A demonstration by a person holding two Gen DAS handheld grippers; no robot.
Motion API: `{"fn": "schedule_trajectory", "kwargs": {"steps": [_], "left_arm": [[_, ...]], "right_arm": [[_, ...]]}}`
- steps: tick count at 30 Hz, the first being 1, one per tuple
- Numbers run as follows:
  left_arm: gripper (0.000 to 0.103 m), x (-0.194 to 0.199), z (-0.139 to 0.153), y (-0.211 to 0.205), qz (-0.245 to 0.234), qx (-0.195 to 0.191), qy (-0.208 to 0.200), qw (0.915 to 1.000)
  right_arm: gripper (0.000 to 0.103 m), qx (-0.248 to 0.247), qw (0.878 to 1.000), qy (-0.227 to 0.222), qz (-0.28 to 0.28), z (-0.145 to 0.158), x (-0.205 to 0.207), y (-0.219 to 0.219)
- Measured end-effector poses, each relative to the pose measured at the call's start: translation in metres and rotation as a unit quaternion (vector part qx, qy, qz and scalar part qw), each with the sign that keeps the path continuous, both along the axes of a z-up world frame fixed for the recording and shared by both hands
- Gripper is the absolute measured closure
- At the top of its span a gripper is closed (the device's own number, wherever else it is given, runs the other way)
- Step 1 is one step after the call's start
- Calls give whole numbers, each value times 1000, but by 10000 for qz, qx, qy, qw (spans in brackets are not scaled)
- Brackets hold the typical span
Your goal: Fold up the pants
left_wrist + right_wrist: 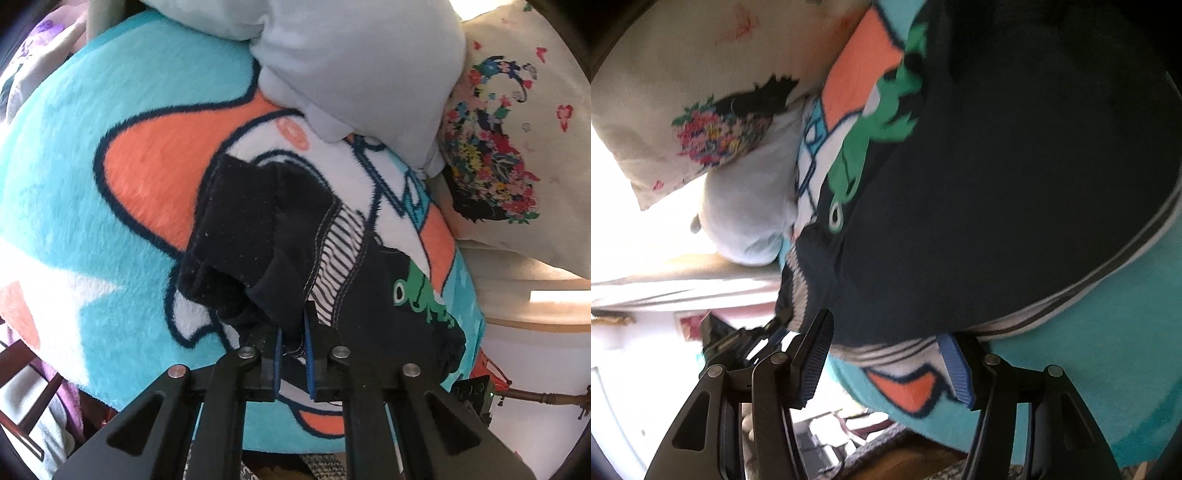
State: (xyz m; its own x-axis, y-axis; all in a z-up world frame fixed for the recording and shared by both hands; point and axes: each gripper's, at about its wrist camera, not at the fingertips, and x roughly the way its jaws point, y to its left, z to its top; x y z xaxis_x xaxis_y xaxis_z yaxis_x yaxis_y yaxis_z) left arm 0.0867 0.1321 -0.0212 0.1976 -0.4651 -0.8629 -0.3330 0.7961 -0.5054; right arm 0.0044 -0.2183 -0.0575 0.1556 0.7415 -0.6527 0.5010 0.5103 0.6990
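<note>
One garment under inspection: dark pants (pixel 280 240) lie bunched on the fleece blanket (pixel 110 184), near centre; left gripper (pixel 293 354) pinches a fold of dark cloth between nearly closed pads; fabric judged light, limp, best taken at hems or waistband; no containers seen. Right wrist view: right gripper (pixel 886 354) spread wide, striped waistband (pixel 1089 288) just beyond, ungrasped.

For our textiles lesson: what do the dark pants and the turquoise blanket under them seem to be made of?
Pants: likely soft knit cotton jersey, matte; visible stitched seams and striped lining. Blanket: probably plush synthetic fleece; fuzzy raised pile, softly blurred print edges.
</note>
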Motion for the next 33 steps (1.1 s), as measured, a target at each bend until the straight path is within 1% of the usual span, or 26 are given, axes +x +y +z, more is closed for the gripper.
{"fn": "schedule_trajectory", "kwargs": {"steps": [1, 2, 3, 6, 10, 14, 17, 18, 22, 27, 30, 31, 33], "left_arm": [[94, 0, 1, 0, -3, -33, -5, 10000], [94, 1, 2, 0, -8, -44, -8, 10000], [94, 2, 4, 0, -20, -49, -8, 10000], [94, 2, 6, 1, -61, -131, 13, 9999], [94, 2, 9, 5, -92, -201, 50, 9997], [94, 5, 11, 9, -110, -259, 101, 9996], [92, 4, 5, 15, -87, -352, 268, 9990], [89, 3, 3, 17, -89, -365, 277, 9989], [86, -10, 3, 22, -122, -496, 130, 9986], [63, -22, 2, 24, -59, -819, 46, 9966], [56, -23, 2, 21, -39, -1145, -52, 9934], [55, -21, 3, 19, -63, -1180, -84, 9930], [55, -15, 4, 12, -145, -1018, -110, 9946]], "right_arm": [[62, -175, 9998, 4, -71, 2, 0, -3], [83, -359, 9993, 8, -125, 4, 3, -3], [92, -496, 9987, -30, -145, 7, 4, -5], [98, -771, 9967, -226, -137, 20, 9, -8], [98, -1055, 9922, -649, 127, 45, 22, -3], [98, -1188, 9884, -911, 258, 62, 35, 2], [98, -1166, 9879, -999, 219, 66, 41, 1], [98, -1134, 9881, -1015, 203, 67, 42, 0], [98, -1070, 9891, -1008, 134, 66, 45, 1], [98, -968, 9906, -967, 14, 65, 48, -3], [98, -954, 9906, -976, -2, 66, 52, -4], [98, -941, 9907, -980, 2, 66, 52, -5], [98, -939, 9906, -991, 5, 67, 54, -4]]}}
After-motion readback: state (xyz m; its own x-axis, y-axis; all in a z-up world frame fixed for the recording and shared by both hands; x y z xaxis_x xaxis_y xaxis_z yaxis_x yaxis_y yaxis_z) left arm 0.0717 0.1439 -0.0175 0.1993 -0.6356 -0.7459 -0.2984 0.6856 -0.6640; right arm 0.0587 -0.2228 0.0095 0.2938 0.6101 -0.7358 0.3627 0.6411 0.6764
